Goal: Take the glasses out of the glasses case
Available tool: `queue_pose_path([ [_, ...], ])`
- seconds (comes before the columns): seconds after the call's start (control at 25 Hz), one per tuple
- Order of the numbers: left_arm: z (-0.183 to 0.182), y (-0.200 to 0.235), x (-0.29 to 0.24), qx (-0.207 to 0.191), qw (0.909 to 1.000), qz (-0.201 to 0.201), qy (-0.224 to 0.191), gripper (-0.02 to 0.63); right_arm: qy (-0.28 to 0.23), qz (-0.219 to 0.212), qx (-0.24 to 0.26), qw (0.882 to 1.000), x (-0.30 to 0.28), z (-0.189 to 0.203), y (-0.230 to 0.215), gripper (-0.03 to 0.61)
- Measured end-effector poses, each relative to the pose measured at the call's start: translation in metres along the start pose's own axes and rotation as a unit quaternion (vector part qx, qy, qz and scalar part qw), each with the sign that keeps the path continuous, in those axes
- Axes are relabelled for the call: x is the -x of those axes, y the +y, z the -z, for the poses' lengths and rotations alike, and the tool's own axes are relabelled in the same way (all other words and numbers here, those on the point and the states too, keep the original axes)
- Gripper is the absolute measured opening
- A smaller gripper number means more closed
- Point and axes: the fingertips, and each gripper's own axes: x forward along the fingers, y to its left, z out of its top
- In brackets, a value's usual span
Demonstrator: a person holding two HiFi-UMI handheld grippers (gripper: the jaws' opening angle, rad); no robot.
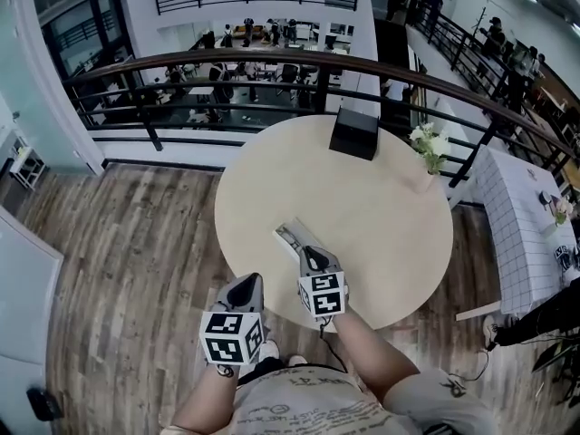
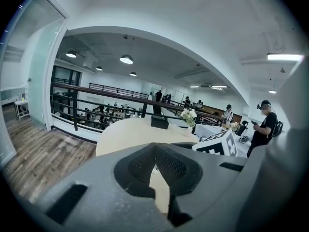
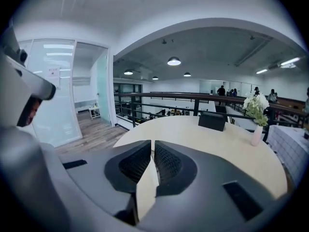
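The glasses case (image 1: 290,236), a pale, oblong thing, lies on the round beige table (image 1: 362,198) near its front edge. I cannot tell whether it is open, and no glasses show. My right gripper (image 1: 311,256) hovers just behind the case with its tip over the near end, jaws together and holding nothing. My left gripper (image 1: 248,285) hangs off the table's front left edge, jaws also together and empty. In the left gripper view the left gripper (image 2: 155,148) points across the table, and in the right gripper view the right gripper (image 3: 152,144) does too. Neither shows the case.
A black box (image 1: 353,132) stands at the table's far edge. A slim vase of white flowers (image 1: 428,152) stands at the far right. A dark railing (image 1: 272,62) curves behind the table. A white gridded table (image 1: 526,216) stands to the right, and wood floor (image 1: 127,261) lies to the left.
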Motion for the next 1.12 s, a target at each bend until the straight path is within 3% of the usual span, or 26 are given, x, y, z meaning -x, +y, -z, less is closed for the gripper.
queue_pose_path([
  [0.2,0.002,0.009,0.002,0.003,0.9999,-0.01,0.004,0.012,0.053,0.009,0.073,0.996,-0.032,0.026,-0.007,0.071],
  [0.52,0.006,0.024,0.007,0.009,0.9994,-0.033,0.008,0.012,0.109,0.005,0.12,0.987,-0.069,0.056,-0.009,0.08],
  [0.72,0.007,0.036,0.014,0.011,0.9988,-0.046,0.01,0.012,0.153,0.015,0.165,0.974,-0.094,0.076,-0.013,0.084],
  [1.12,0.014,0.06,0.028,0.018,0.9969,-0.076,0.014,0.012,0.192,0.04,0.176,0.965,-0.12,0.095,-0.02,0.084],
])
